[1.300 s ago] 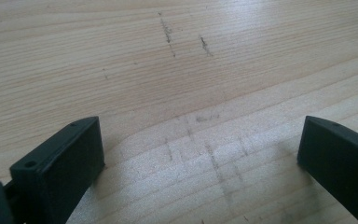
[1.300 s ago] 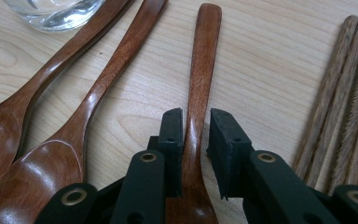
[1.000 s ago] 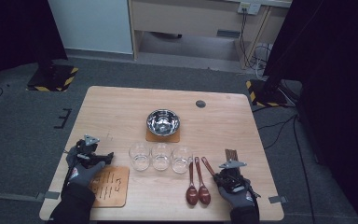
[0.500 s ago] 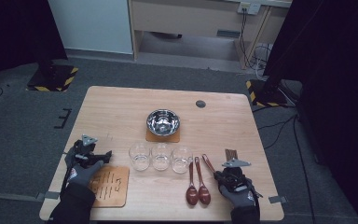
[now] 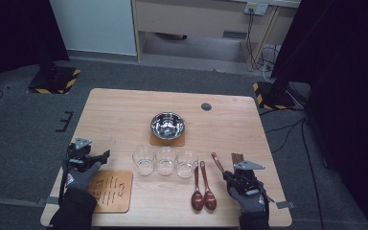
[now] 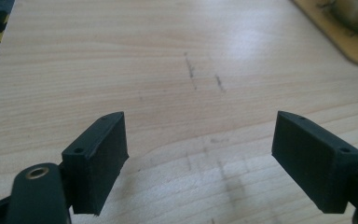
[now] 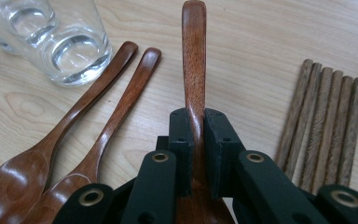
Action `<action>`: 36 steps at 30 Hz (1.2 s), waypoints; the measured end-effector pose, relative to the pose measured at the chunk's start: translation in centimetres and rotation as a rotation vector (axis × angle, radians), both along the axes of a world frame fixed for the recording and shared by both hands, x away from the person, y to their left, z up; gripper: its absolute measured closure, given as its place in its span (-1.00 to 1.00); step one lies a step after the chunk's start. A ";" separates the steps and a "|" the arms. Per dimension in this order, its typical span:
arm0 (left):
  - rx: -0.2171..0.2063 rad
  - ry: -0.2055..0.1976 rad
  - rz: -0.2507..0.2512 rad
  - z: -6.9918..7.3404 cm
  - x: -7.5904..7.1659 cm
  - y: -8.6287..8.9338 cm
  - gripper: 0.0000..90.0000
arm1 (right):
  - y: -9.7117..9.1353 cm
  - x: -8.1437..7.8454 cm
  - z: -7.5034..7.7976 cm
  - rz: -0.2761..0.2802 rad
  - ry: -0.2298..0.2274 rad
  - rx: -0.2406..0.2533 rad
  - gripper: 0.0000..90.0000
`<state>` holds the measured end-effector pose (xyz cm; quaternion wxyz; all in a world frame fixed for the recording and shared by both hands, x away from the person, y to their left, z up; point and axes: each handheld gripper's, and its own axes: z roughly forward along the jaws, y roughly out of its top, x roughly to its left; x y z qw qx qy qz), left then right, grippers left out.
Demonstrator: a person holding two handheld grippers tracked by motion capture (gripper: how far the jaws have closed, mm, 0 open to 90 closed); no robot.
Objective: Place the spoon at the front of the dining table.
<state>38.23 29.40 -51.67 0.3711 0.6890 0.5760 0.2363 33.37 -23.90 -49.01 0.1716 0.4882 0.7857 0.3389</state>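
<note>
Since the earlier frames almost nothing on the table (image 5: 124, 108) has shifted; both hands sit where they were, and the one real change is that the left gripper (image 5: 92, 156) has just been narrowing its jaws, with nothing between them. In the left gripper view they stand apart over bare wood.

At the near right edge, the right gripper (image 7: 195, 133) has its jaws clamped on the handle of a wooden spoon (image 7: 193, 51), which points away toward the middle of the table. Two more spoons (image 5: 202, 189) lie side by side just left of it, below a row of three glasses (image 5: 165, 161). A bundle of chopsticks (image 7: 324, 126) lies to its right, and a steel bowl (image 5: 167, 125) sits on a mat farther back.

By my reading, the pick-up of the third spoon is done and its carry has not begun. Next comes a clean lift, keeping the handle clear of the nearest glass and the chopsticks.
</note>
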 end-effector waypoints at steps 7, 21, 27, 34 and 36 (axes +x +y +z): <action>-0.052 -0.060 -0.022 1.4 -0.5 -0.4 -0.57 | -0.2 0.2 0.5 0.000 -0.013 0.026 0.82; -0.128 -0.154 -0.103 4.2 -1.6 -2.5 -0.50 | -0.6 0.3 2.2 0.005 -0.066 0.052 0.82; -0.157 -0.185 -0.137 5.4 -2.1 -3.5 -0.50 | -0.6 0.3 2.5 0.010 -0.074 0.058 0.82; -0.146 -0.222 -0.174 6.6 -2.6 -4.8 -0.50 | -0.8 0.4 3.2 0.008 -0.093 0.066 0.82; -0.142 -0.224 -0.188 6.7 -2.6 -5.2 -0.50 | -0.9 0.5 3.6 0.004 -0.101 0.075 0.82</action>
